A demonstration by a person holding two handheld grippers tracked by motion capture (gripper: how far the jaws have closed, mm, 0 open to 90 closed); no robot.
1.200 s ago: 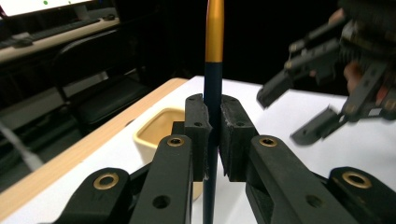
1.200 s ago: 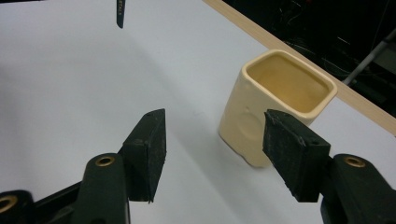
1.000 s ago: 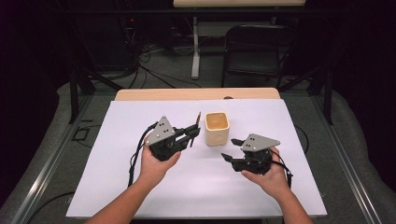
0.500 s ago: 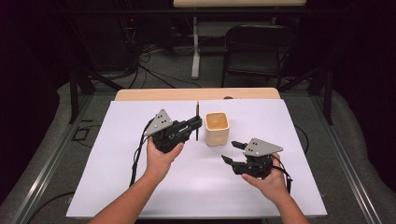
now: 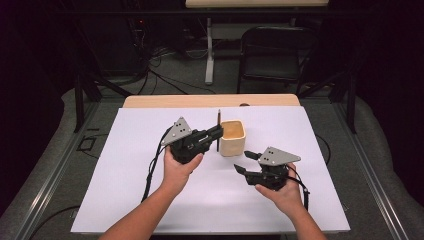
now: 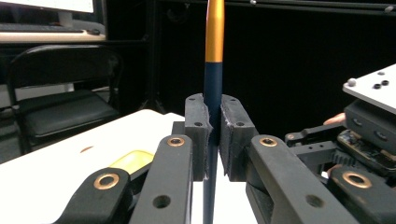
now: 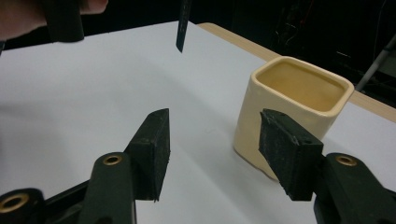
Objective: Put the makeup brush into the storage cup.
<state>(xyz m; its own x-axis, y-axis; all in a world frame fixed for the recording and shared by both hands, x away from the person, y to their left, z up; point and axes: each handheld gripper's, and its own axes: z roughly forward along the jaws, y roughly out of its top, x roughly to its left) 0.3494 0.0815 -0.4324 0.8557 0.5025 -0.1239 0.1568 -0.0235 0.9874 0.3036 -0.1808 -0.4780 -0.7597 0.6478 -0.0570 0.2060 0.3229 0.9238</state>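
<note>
My left gripper (image 5: 218, 134) is shut on a dark blue pen (image 5: 218, 129) with an orange upper part, holding it upright just left of a cream square cup (image 5: 233, 138). In the left gripper view the pads (image 6: 199, 135) clamp the pen (image 6: 214, 84) on both sides. The pen's lower end (image 7: 183, 28) hangs above the table. My right gripper (image 5: 244, 162) hovers low in front of the cup, pointing left. Its jaws have just been closing a little and stand open with nothing between them (image 7: 212, 140); the cup (image 7: 294, 100) stands beyond the right jaw.
A white sheet (image 5: 150, 200) covers the table, with a wooden edge (image 5: 200, 101) at the back. A black folding chair (image 5: 275, 55) and floor cables (image 5: 165, 75) lie beyond. The right gripper's body (image 6: 369, 126) shows at the left gripper view's right side.
The left gripper has carried the pen a little to the right, closer to the cup. The right gripper's jaws have narrowed slightly.
</note>
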